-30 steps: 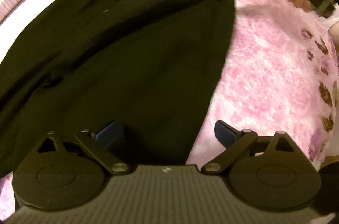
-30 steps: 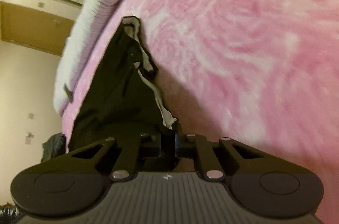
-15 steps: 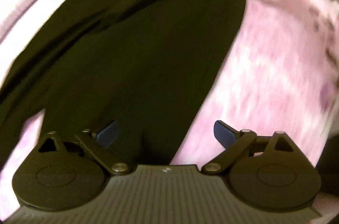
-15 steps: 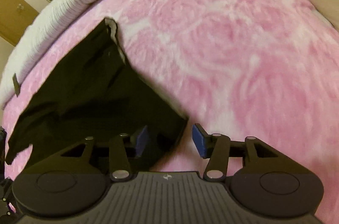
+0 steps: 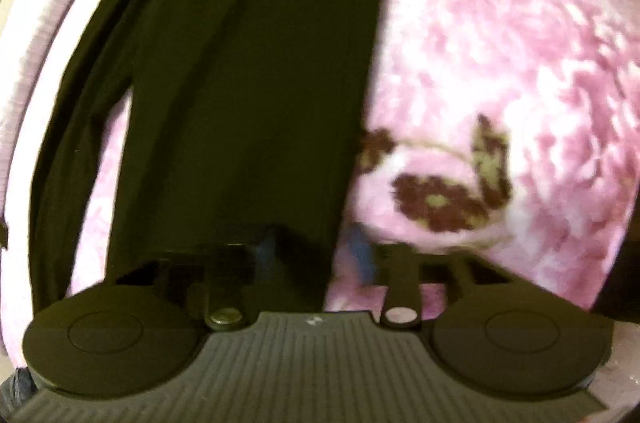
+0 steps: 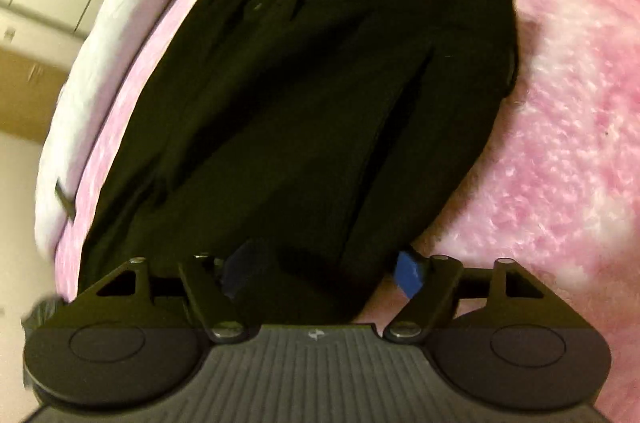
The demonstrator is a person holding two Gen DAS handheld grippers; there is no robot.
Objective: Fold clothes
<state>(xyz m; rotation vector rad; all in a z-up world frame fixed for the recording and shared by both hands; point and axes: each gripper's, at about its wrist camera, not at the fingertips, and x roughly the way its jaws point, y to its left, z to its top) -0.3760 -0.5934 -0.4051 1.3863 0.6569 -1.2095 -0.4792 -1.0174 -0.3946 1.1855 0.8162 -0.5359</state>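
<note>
The trousers lie flat on the blanket, their near end between the right gripper's fingers, the mattress edge beyond them.

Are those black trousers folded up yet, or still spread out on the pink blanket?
Still spread out, not folded small: the black trousers lie long and flat across the pink blanket, with both legs showing side by side.
</note>
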